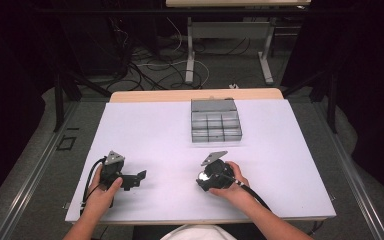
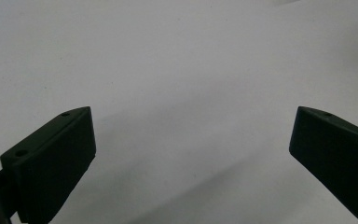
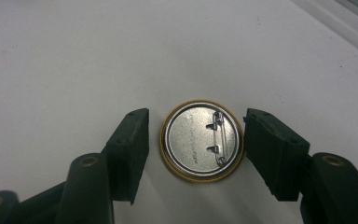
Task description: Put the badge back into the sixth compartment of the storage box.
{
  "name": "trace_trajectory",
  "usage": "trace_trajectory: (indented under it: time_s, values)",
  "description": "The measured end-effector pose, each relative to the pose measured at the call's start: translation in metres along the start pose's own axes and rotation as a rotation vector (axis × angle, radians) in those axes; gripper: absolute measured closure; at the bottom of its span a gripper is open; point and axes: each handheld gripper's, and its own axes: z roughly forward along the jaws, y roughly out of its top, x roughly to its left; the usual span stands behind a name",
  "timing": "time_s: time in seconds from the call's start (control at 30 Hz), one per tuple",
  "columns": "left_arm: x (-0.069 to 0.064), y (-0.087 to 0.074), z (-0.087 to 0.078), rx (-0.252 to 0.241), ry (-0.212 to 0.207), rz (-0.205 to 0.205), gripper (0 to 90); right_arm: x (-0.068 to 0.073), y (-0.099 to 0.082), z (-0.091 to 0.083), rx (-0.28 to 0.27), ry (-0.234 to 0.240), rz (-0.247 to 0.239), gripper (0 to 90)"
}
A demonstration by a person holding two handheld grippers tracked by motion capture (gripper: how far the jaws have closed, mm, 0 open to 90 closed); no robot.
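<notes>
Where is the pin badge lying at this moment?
In the right gripper view the pin badge lies pin side up on the white table, between the jaws of the right gripper, with a small gap at the left jaw.

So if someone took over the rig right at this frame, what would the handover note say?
Left gripper: open, nothing between the jaws, over bare table.
Right gripper: jaws either side of the pin badge, a small gap on one side, so not gripped yet.
The badge lies pin side up on the table. The grey compartment box sits further back.
Done: right gripper lined up on the badge.
Left: close, lift; the box looks the likely destination.
</notes>
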Motion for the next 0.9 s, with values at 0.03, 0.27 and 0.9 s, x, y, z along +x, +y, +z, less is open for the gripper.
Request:
trace_trajectory:
  time_s: [0.03, 0.27, 0.9]
  values:
    - [0.0000, 0.0000, 0.0000, 0.000, 0.000, 0.000, 0.9, 0.0000, 0.0000, 0.0000, 0.000, 0.000, 0.000, 40.6]
    - [-0.0001, 0.0000, 0.0001, -0.001, -0.001, 0.000, 1.0, -0.0006, -0.0003, 0.0002, -0.001, 0.002, 0.005, 41.3]
    - [0.0004, 0.0001, 0.0002, 0.002, -0.001, 0.006, 0.9, -0.0034, 0.0000, 0.0000, -0.004, 0.002, 0.018, 46.6]
